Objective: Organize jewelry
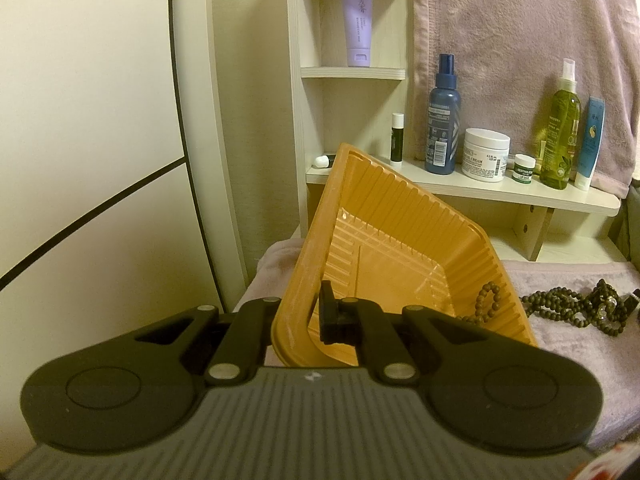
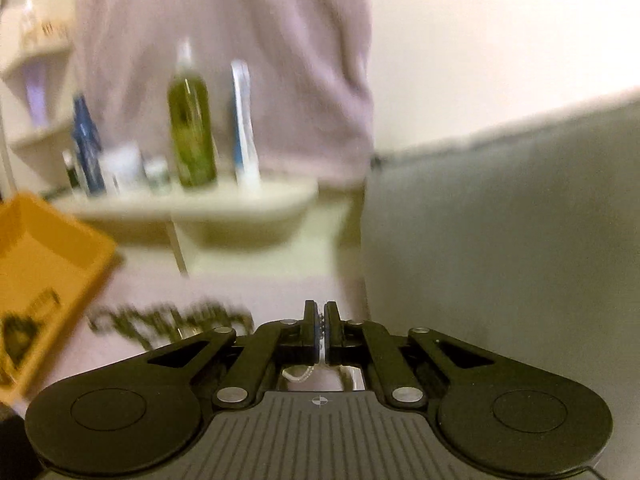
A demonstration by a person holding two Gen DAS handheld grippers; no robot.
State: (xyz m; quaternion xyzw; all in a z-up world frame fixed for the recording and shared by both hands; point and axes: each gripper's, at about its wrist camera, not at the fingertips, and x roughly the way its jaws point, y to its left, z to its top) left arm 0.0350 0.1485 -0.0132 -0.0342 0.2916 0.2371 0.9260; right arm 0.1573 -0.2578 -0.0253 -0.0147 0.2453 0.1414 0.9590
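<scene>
Step in hand, as I judge it: loading jewelry into the orange tray (image 1: 400, 240).

Left gripper (image 1: 308, 320): fingers pinched on the tray's near rim, holding it tilted up on edge.

Inside the tray: one loop of dark beads (image 1: 486, 302) at its low right corner, otherwise bare ribbed plastic.

Just right of the tray, on the pink-towelled bench (image 1: 560, 352): a tangle of bead strands (image 1: 580, 308), not yet moved.

Right gripper (image 2: 322, 330): fingers pressed together on a thin pale chain (image 2: 300, 374) that dangles below them. The view is blurred; the piece's type cannot be told.

Next move likely calls for carrying the chain left over the tray's open mouth before spreading the fingers.
</scene>
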